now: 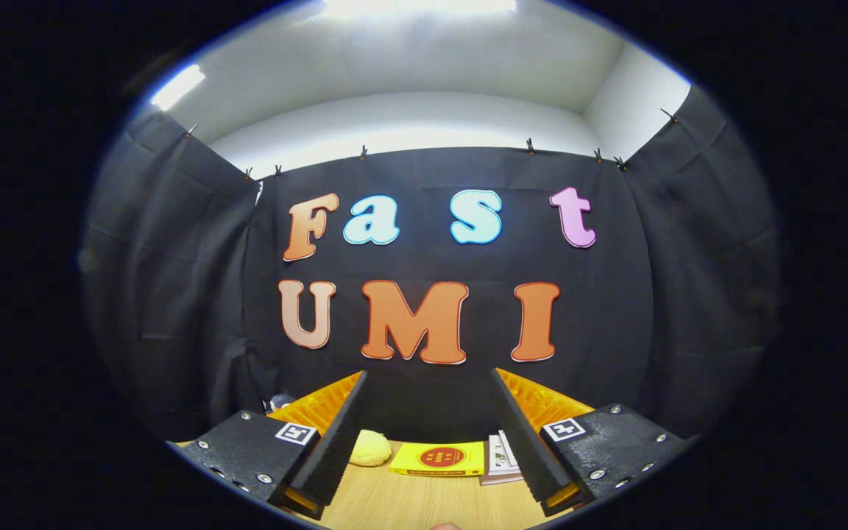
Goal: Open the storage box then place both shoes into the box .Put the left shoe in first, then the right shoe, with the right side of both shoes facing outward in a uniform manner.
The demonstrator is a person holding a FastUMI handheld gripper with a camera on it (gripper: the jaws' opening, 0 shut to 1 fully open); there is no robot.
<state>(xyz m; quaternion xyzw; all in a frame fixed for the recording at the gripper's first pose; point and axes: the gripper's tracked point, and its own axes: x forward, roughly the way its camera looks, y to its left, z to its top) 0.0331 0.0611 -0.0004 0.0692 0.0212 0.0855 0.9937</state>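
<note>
My gripper (429, 375) stands open, its two fingers spread wide with nothing between them. It is raised and looks level at the black cloth wall, so just a strip of the wooden table (409, 500) shows below the fingers. A small dark bluish thing (278, 402) peeks out beyond the left finger, too little of it to tell what it is.
On the table between the fingers lie a flat yellow box with a red round mark (439, 458), a soft pale-yellow lump (369, 447) by the left finger, and a small stack of booklets (501, 460) against the right finger. Black cloth walls close the booth on three sides.
</note>
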